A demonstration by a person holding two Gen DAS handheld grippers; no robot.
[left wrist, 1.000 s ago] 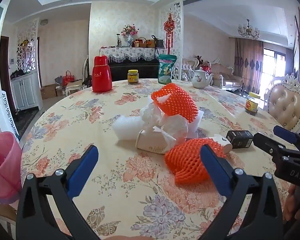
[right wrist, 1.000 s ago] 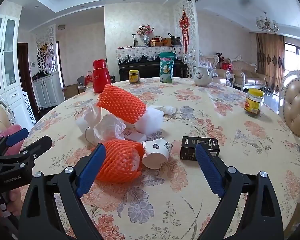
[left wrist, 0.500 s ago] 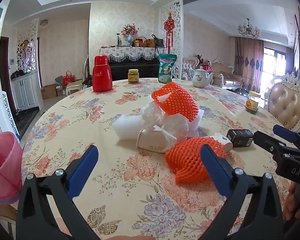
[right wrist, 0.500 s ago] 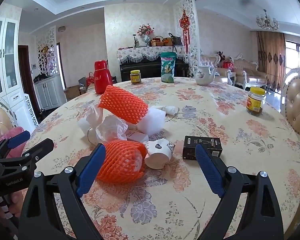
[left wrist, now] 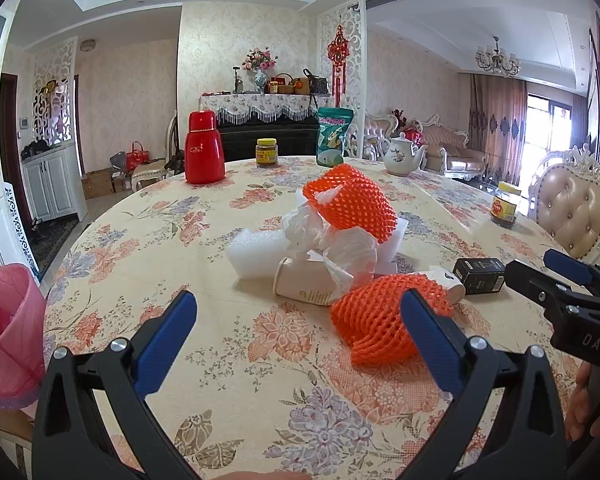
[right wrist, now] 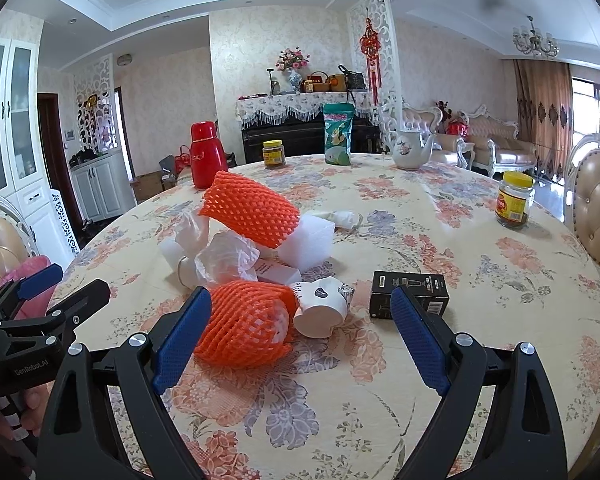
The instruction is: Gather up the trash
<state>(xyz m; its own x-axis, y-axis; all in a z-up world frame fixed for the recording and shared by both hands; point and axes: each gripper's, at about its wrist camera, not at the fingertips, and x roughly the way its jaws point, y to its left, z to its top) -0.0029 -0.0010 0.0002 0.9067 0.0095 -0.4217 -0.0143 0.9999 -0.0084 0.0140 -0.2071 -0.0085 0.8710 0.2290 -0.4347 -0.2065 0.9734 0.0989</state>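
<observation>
Trash pile point(left wrist: 332, 248) sits mid-desk point(left wrist: 228, 364), ahead of you. Your left claw point(left wrist: 300, 340) is spread, empty; the near orange foam net point(right wrist: 244, 324) lies right of its centre. Your right claw point(right wrist: 300, 340), spread and empty, is nearer it.

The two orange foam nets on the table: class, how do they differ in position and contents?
The upper net rests atop the trash pile, propped at a slant; the lower net lies on the tablecloth, nearest the grippers. White shows through the lower net's mesh; the upper net's inside cannot be seen. Both are orange mesh.
</observation>
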